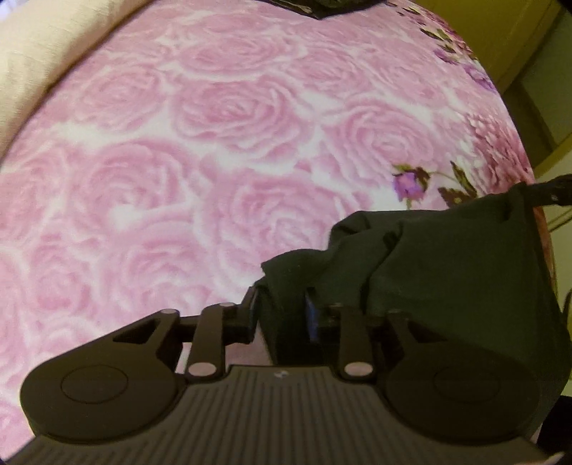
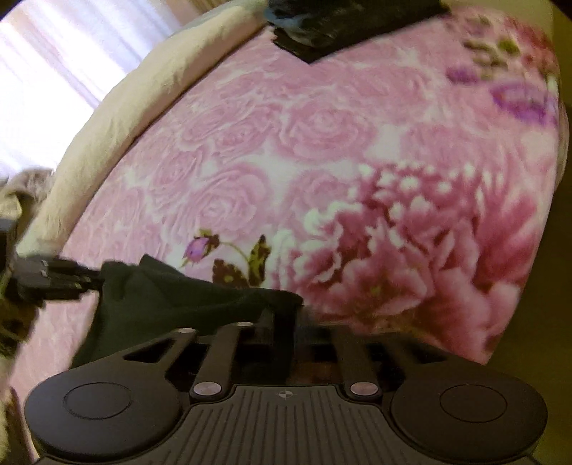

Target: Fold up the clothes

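Two tongs, left tongs (image 1: 282, 314) and right tongs (image 2: 286, 322), pinch one dark garment (image 1: 447, 272).

Passage, my view: pink bedspread (image 1: 221, 150) lies open ahead. Obstacles: 1 dark folded pile (image 2: 350, 25) at far edge; cream bolster (image 2: 143, 107) along left.

Matt black cloth garment (image 1: 447, 264) over a plush, rose-embossed pink blanket (image 1: 221, 150); each hand-held gripper (image 2: 282, 322) matt black plastic.
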A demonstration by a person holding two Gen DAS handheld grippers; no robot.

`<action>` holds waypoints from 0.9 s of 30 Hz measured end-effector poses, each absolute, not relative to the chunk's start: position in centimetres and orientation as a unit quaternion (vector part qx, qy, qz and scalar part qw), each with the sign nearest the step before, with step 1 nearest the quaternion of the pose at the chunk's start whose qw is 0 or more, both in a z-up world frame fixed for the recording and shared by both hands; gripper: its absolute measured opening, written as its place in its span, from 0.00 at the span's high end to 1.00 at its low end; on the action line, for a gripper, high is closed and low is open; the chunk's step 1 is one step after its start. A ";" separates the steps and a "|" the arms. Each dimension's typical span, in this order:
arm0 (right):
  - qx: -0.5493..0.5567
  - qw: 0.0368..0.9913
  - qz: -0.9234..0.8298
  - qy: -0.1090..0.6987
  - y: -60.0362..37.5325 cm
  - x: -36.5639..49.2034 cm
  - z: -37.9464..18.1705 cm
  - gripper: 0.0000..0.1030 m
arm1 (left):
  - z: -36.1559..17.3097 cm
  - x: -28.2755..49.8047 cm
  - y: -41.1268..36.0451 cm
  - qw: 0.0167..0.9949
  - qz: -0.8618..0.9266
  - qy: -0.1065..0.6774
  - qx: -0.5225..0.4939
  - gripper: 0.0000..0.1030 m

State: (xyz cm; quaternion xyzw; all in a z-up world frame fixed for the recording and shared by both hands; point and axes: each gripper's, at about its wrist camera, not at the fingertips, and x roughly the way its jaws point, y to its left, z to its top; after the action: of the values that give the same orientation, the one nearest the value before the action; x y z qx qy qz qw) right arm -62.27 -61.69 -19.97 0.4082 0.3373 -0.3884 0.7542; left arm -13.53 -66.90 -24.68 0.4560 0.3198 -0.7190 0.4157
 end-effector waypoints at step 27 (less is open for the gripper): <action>0.349 0.811 -0.304 0.357 -58.0 -56.2 -19.1 0.18 | -26.3 -17.0 -67.5 0.404 -0.731 0.380 0.398 0.97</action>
State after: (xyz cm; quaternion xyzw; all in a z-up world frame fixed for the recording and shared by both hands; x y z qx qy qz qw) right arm -56.20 -57.97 -19.15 0.3493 0.3574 -0.3041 0.8111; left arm -17.02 -67.54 -26.25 0.3980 0.3799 -0.7307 0.4042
